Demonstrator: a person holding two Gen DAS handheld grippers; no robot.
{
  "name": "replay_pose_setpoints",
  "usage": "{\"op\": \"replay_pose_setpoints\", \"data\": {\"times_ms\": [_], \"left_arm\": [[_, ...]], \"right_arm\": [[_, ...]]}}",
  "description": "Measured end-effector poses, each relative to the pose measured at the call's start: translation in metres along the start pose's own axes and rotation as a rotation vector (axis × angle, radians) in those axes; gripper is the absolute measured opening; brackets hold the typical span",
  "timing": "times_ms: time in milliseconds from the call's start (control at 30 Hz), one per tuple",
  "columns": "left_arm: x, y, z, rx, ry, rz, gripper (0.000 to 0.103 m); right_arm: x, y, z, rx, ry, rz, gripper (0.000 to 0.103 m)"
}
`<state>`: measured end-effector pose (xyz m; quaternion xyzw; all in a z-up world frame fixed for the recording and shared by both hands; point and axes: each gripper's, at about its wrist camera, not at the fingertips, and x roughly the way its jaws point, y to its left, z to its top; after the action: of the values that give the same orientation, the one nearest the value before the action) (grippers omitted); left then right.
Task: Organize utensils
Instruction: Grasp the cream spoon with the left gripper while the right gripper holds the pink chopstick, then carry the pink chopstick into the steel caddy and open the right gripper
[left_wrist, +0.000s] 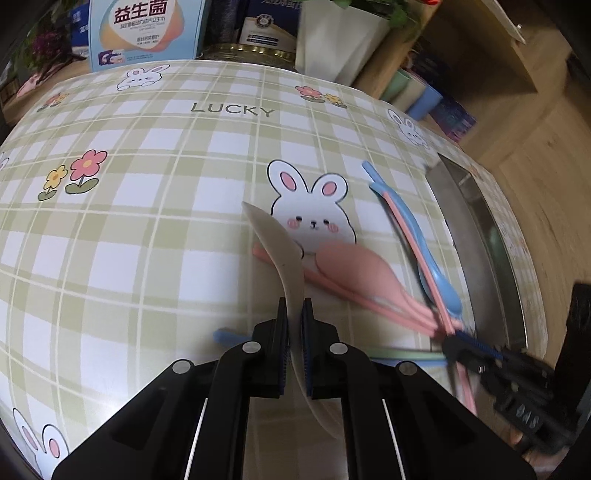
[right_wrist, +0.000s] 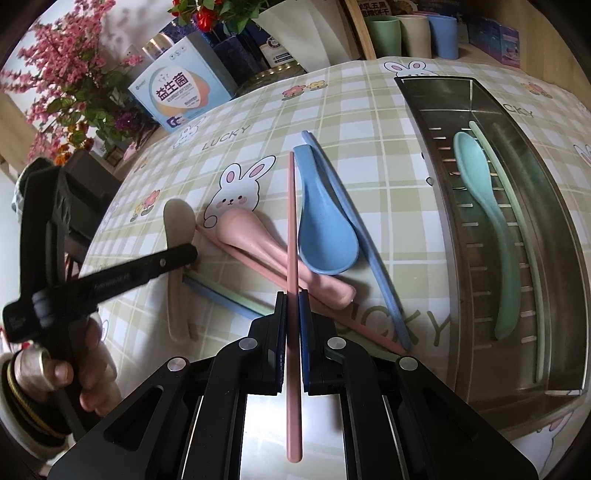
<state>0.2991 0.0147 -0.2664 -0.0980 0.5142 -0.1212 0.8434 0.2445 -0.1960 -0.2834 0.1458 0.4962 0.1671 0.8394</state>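
My left gripper (left_wrist: 294, 306) is shut on a beige spoon (left_wrist: 275, 243) and holds it by the handle over the checked tablecloth; it also shows in the right wrist view (right_wrist: 176, 221). My right gripper (right_wrist: 294, 299) is shut on a pink chopstick (right_wrist: 291, 221), held lengthwise between its jaws. On the cloth lie a pink spoon (right_wrist: 258, 240), a second pink chopstick (right_wrist: 369, 328), a blue spoon (right_wrist: 321, 229), a blue chopstick (right_wrist: 369, 251) and a green chopstick (right_wrist: 236, 295). A steel tray (right_wrist: 417, 107) on the right holds a green spoon (right_wrist: 476, 177) and a green chopstick (right_wrist: 517, 206).
At the table's far edge stand a blue box (right_wrist: 181, 92), a white pot (left_wrist: 340, 40), flowers (right_wrist: 74, 81) and pastel cups (right_wrist: 413, 33). A wooden floor (left_wrist: 535, 129) lies beyond the table's right side in the left wrist view.
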Motion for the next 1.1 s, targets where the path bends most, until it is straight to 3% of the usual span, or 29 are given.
{"op": "replay_pose_setpoints", "data": {"times_ms": [233, 500, 700, 1100], "left_arm": [[-0.011, 0.003, -0.018, 0.043, 0.002, 0.037, 0.007], [-0.019, 0.011, -0.028, 0.006, -0.022, 0.003, 0.007], [-0.037, 0.013, -0.022, -0.024, -0.062, 0.0, 0.007], [-0.056, -0.004, -0.016, 0.009, -0.099, -0.018, 0.007]], "right_arm": [[0.003, 0.001, -0.001, 0.0, 0.011, 0.004, 0.006], [0.001, -0.001, -0.001, 0.007, 0.01, 0.014, 0.006], [-0.004, 0.004, 0.001, -0.008, -0.007, 0.04, 0.006], [-0.018, 0.0, 0.006, 0.019, -0.062, 0.063, 0.006]]}}
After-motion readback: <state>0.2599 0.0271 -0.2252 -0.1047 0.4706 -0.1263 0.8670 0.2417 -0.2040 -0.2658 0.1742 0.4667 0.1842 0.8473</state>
